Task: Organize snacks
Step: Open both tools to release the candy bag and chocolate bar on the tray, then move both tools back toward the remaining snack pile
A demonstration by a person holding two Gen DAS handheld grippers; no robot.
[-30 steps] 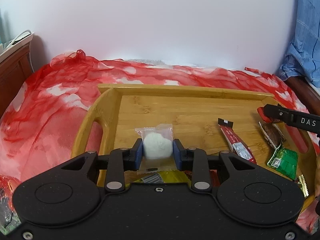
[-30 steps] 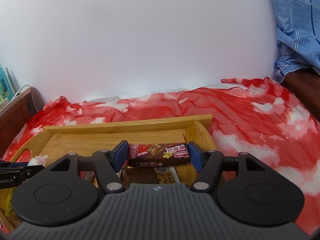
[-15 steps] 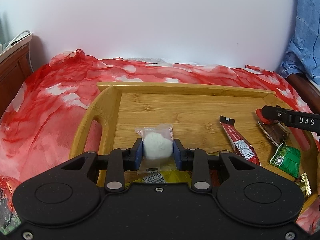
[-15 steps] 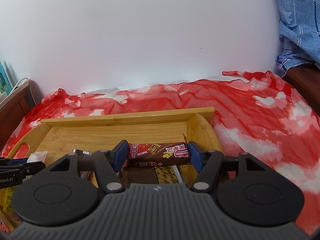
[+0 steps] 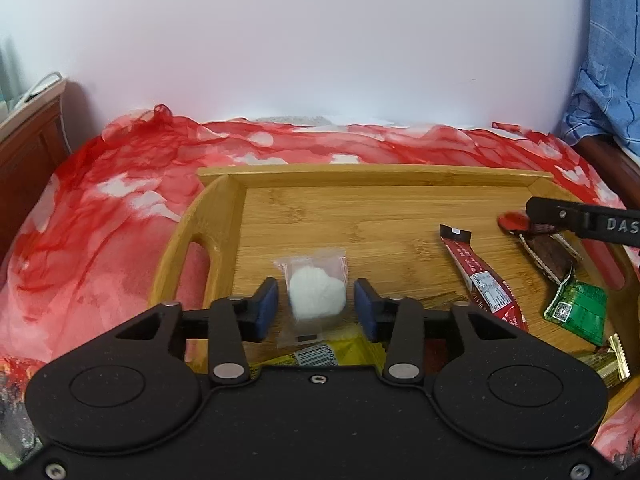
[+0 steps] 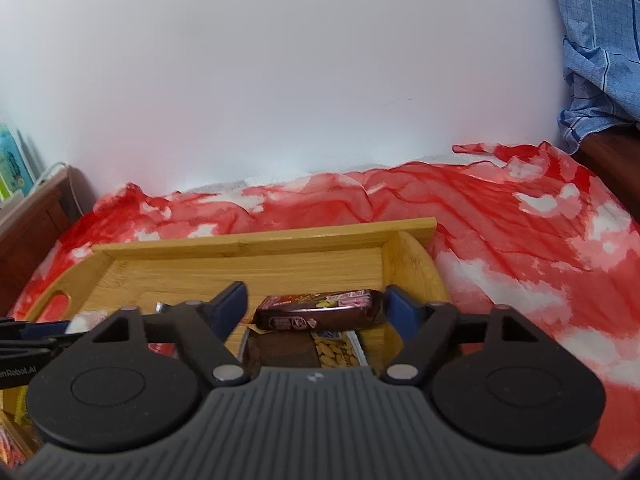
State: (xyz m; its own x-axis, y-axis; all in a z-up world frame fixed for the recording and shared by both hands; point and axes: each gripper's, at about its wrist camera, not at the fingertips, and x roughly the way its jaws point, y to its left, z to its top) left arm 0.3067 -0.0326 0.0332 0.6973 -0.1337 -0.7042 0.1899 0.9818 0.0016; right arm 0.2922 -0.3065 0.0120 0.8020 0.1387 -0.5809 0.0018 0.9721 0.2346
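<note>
1 wooden tray (image 5: 224,204) sits on the red-and-white cloth (image 5: 100,220). The left gripper (image 5: 316,306) has just been opening; 1 white heart-shaped candy packet (image 5: 316,296) lies between its parted jaws, untouched. The right gripper (image 6: 316,306) has also just been opening, pads clear of 1 brown chocolate bar (image 6: 320,310). Nearby lie 1 red stick packet (image 5: 484,280) and 1 green packet (image 5: 578,306).

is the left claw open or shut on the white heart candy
Open. The left claw has just been opening: both blue pads stand clear of the white heart candy between them, gaps either side.
</note>
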